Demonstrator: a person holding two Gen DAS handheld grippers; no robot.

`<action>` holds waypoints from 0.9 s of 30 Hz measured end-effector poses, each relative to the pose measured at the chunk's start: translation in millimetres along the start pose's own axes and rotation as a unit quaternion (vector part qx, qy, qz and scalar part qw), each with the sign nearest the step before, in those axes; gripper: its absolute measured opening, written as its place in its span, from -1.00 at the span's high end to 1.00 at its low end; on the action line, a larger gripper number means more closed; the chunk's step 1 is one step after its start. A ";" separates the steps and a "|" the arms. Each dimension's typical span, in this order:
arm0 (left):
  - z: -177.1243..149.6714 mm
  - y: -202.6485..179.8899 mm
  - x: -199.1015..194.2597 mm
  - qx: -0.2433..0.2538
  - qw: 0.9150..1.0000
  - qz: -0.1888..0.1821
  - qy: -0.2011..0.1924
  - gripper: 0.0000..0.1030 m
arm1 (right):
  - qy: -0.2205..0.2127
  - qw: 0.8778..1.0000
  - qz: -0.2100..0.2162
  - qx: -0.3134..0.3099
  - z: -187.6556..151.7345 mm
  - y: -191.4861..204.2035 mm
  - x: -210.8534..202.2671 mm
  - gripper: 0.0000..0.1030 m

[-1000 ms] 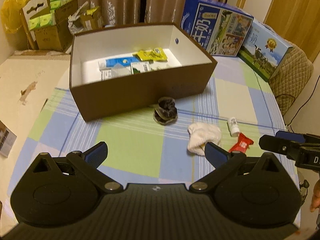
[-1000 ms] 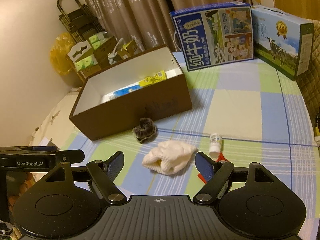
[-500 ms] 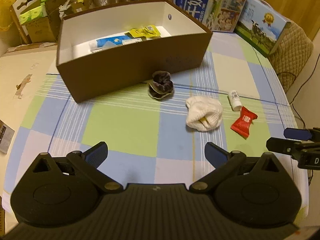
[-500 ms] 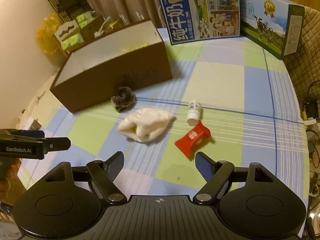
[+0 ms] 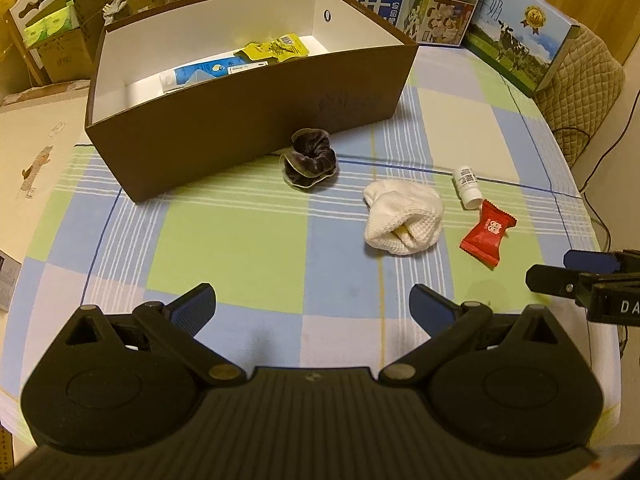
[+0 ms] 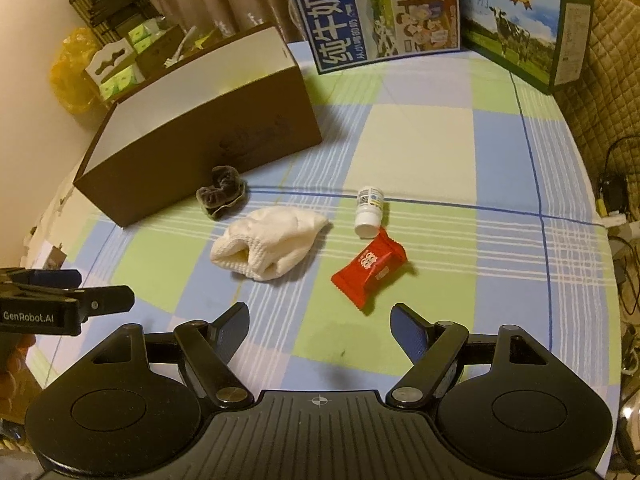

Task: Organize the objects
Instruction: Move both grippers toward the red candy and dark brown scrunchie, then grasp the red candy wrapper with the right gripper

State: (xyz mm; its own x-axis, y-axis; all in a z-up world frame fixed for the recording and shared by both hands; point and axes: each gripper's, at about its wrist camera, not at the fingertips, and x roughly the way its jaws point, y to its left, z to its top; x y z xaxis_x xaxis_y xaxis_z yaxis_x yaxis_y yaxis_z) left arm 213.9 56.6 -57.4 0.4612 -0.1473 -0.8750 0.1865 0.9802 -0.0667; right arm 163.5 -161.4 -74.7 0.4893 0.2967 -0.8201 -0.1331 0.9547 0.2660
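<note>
We held both tools wide open and empty: left gripper, right gripper. Red packet lay at right's 12 o'clock, touching the white bottle; best straddled squarely, then carried to the brown box at 10 o'clock.

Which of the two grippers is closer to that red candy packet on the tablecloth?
Right. The right gripper hovers just short of the red candy packet, open and facing it. The left gripper sits farther off, to the packet's left.

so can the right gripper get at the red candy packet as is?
Probably yes. The right gripper is open, and the red candy packet lies flat just ahead with bare tablecloth between. The white bottle touches only its far end.
</note>
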 end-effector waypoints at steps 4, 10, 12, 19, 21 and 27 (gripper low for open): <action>3.1 0.7 7.2 0.001 1.000 -0.001 0.008 -0.97 | 0.003 1.000 0.002 0.003 2.2 -3.6 5.9 -0.47; 7.5 1.7 18.8 0.003 1.000 -0.008 0.013 -0.97 | 0.010 1.000 -0.006 0.014 0.6 -14.1 21.1 -0.45; 9.2 2.8 23.0 0.002 1.000 -0.008 0.014 -0.96 | 0.009 1.000 -0.012 0.018 0.1 -19.1 26.0 -0.41; 15.8 10.2 38.6 -0.003 1.000 0.001 0.021 -0.96 | 0.005 0.999 -0.025 0.038 6.4 -31.5 42.3 -0.25; 17.9 12.5 42.3 -0.004 1.000 0.003 0.022 -0.96 | 0.006 0.999 -0.024 0.047 9.3 -33.4 48.4 -0.19; 23.6 19.2 51.2 -0.008 1.000 0.009 0.021 -0.95 | 0.008 0.997 -0.032 0.064 15.0 -34.1 66.8 -0.09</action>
State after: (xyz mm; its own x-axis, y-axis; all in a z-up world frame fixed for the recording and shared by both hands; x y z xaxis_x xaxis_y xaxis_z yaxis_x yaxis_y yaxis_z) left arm 261.6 64.7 -92.3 0.4276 -0.1249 -0.8953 0.1655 0.9845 -0.0583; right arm 213.7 -174.4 -130.9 0.4794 0.2366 -0.8451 0.0089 0.9616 0.2742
